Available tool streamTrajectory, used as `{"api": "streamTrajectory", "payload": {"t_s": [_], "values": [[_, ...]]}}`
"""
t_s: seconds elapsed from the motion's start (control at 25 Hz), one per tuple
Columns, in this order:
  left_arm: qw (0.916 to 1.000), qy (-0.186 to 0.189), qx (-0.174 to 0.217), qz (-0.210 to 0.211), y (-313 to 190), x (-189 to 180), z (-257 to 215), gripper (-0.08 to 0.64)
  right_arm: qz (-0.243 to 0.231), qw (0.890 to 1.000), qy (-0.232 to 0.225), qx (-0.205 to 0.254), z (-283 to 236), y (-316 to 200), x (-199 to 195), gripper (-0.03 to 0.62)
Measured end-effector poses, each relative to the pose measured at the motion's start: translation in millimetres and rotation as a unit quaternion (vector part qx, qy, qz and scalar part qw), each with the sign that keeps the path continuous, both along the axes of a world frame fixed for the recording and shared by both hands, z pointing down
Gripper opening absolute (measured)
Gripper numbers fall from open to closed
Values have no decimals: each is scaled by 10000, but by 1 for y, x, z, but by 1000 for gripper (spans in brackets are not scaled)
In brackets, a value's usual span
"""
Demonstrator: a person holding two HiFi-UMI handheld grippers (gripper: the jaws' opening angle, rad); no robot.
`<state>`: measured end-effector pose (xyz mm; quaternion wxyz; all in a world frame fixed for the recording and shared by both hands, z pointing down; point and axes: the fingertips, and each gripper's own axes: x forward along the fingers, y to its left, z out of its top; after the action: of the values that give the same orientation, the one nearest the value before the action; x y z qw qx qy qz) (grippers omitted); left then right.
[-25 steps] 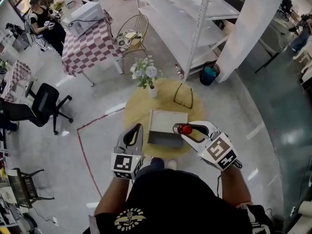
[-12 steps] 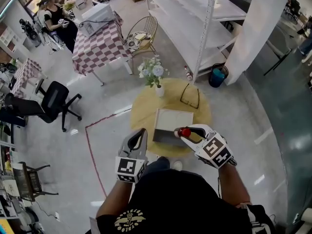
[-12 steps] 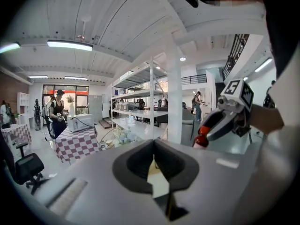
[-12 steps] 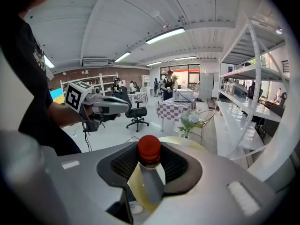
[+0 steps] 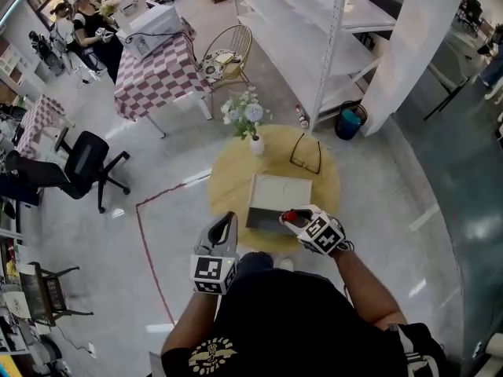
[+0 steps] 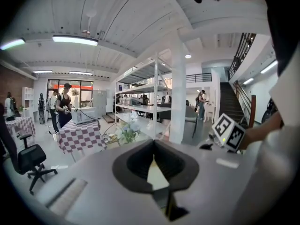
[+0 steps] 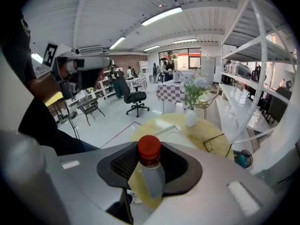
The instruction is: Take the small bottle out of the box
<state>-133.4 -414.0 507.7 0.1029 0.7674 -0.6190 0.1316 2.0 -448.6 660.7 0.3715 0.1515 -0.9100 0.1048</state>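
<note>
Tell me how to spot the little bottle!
Find the round yellow table with a white box on it. Over the box's near edge, the right gripper holds the bottle: small, with a red cap, unlike the flower vase and glasses nearby.

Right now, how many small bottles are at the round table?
1: the small clear red-capped bottle, gripped in the right hand-held gripper by the open grey box. More may be hidden inside it.
</note>
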Motion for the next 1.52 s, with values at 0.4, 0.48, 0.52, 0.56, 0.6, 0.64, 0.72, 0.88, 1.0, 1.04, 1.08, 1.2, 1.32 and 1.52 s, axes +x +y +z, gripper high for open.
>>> {"api": "streamTrajectory", "payload": {"t_s": [0.4, 0.48, 0.52, 0.56, 0.6, 0.64, 0.72, 0.88, 1.0, 1.04, 1.08, 1.2, 1.32, 1.52], "values": [[9997, 92, -174, -119, -10, -18, 35, 0, 66, 9989, 461, -53, 115, 3, -15, 155], [9996, 112, -226, -118, -12, -22, 37, 0, 96, 9983, 566, -89, 130, 4, -18, 155], [9995, 120, -254, -113, -14, -25, 37, 0, 100, 9980, 615, -86, 136, 4, -19, 155], [9995, 124, -284, -104, -17, -28, 38, 0, 101, 9977, 665, -70, 141, 3, -21, 155], [9994, 126, -319, -88, -21, -31, 39, 0, 114, 9973, 723, -59, 146, 1, -21, 155], [9993, 126, -360, -64, -26, -33, 40, 0, 139, 9968, 788, -61, 151, -1, -22, 155], [9990, 122, -420, 21, -36, -37, 42, 0, 185, 9958, 896, -75, 160, -3, -23, 155], [9986, 140, -463, 230, -61, -41, 43, 0, 124, 9961, 870, 8, 167, -4, -33, 160], [9979, 154, -483, 407, -80, -38, 39, 0, 113, 9972, 732, -102, 160, -3, -31, 184], [9977, 140, -456, 474, -86, -37, 36, 0, 155, 9976, 671, -102, 155, -3, -29, 192], [9976, 131, -419, 534, -91, -35, 32, 0, 199, 9978, 628, -71, 148, -3, -25, 193], [9975, 122, -264, 640, -103, -28, 18, 0, 420, 9974, 538, 211, 120, -10, -8, 201], [9978, 225, 31, 619, -104, -18, -8, 0, 984, 9934, 67, 594, 61, -25, 12, 201], [9951, 358, 596, 701, -93, 7, -61, 0, 1985, 9662, -1000, 1305, -72, -54, 43, 98]]}}
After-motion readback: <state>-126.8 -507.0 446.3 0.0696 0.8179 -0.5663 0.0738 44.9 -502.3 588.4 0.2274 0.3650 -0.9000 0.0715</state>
